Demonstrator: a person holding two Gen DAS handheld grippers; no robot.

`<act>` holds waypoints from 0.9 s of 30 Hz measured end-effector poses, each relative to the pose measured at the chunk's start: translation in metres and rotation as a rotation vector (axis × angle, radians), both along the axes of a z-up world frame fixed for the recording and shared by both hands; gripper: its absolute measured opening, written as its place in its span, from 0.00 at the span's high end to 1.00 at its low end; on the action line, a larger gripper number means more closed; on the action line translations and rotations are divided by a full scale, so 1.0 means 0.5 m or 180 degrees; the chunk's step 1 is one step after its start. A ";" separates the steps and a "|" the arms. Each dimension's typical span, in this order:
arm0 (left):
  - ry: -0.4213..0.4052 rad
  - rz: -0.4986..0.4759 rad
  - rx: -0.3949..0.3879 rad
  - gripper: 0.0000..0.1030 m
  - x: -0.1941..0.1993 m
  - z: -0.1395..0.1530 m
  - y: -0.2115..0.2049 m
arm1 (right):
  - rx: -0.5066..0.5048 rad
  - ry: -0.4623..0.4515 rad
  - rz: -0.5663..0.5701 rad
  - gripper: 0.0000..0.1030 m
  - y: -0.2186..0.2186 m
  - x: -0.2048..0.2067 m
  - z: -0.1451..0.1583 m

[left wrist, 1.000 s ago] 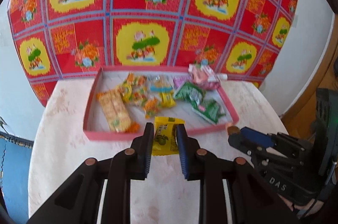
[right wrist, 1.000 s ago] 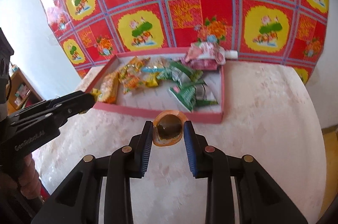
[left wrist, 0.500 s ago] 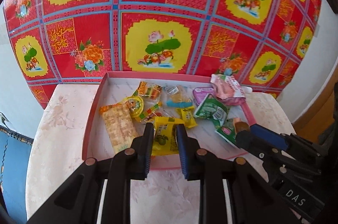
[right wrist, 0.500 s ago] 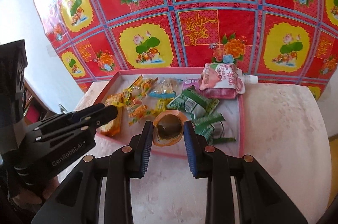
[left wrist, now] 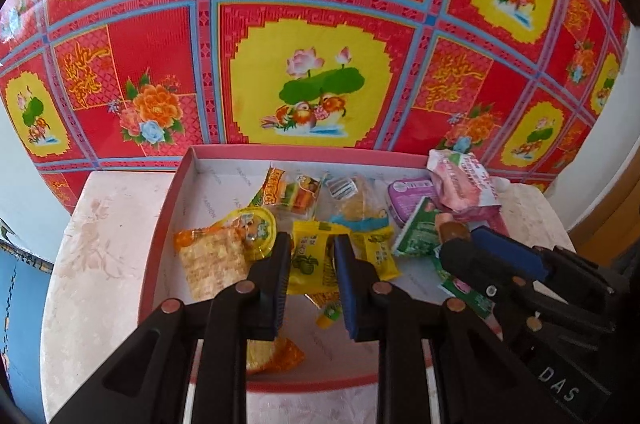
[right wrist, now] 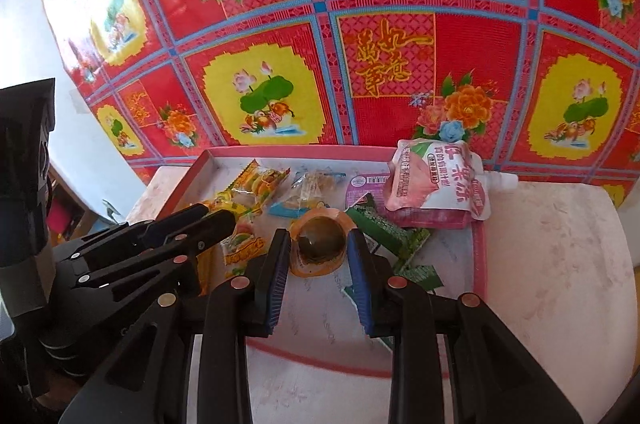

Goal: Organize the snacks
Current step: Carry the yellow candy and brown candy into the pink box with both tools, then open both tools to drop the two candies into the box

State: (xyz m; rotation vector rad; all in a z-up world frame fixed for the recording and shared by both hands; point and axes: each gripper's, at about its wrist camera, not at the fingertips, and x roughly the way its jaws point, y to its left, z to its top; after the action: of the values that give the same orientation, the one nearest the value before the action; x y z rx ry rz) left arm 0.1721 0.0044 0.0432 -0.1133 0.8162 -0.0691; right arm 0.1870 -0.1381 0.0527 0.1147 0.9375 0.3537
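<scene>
Wrist views — shared tray [left wrist: 158, 256], close

The tray [left wrist: 160, 260] sits on the table [left wrist: 92, 256], its far side against the patterned cloth [left wrist: 312, 4]. Snack packets lie loose inside the tray. A cracker pack [left wrist: 212, 260] lies at the left, and a spouted pouch [right wrist: 436, 184] rests on the far right corner. Both grippers hang over the near half of the tray, side by side.

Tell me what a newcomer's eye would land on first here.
The loud red-and-yellow floral cloth fills the wall behind the table. Below it, a pink tray holds mixed snacks, with both grippers over it: the left gripper pinches a yellow snack packet, the right gripper an orange jelly cup.
</scene>
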 end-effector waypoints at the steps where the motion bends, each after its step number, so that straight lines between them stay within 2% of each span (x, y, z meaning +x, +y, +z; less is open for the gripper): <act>1: 0.0011 0.0009 0.0000 0.78 0.004 -0.003 0.001 | -0.0003 0.0013 0.0002 0.71 0.001 0.003 -0.004; 9: 0.0031 0.0101 0.0030 0.77 0.009 -0.012 0.004 | 0.0008 0.0039 0.0053 0.64 0.011 0.003 -0.012; 12: 0.0041 0.0127 0.0051 0.73 0.005 -0.007 0.001 | -0.0008 0.0021 0.0077 0.62 0.015 -0.003 -0.006; 14: 0.0063 0.0146 0.0107 0.65 0.002 -0.003 0.000 | -0.0027 0.0008 0.0047 0.61 0.013 -0.006 -0.002; 19: 0.0056 0.0152 0.0096 0.57 -0.023 0.018 0.003 | 0.0021 -0.0007 -0.0024 0.55 -0.003 -0.022 0.014; 24: 0.0006 0.0091 0.0124 0.56 -0.059 0.046 -0.006 | 0.0006 -0.0087 -0.0024 0.54 -0.007 -0.048 0.041; 27: -0.0053 0.0101 0.0130 0.53 -0.085 0.060 -0.009 | 0.0021 -0.0131 -0.0026 0.53 -0.012 -0.070 0.059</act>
State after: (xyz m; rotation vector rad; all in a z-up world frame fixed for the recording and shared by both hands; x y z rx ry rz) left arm 0.1297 -0.0003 0.0731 -0.0869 0.7987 -0.0233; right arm 0.1522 -0.1441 0.0824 0.1169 0.8952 0.3505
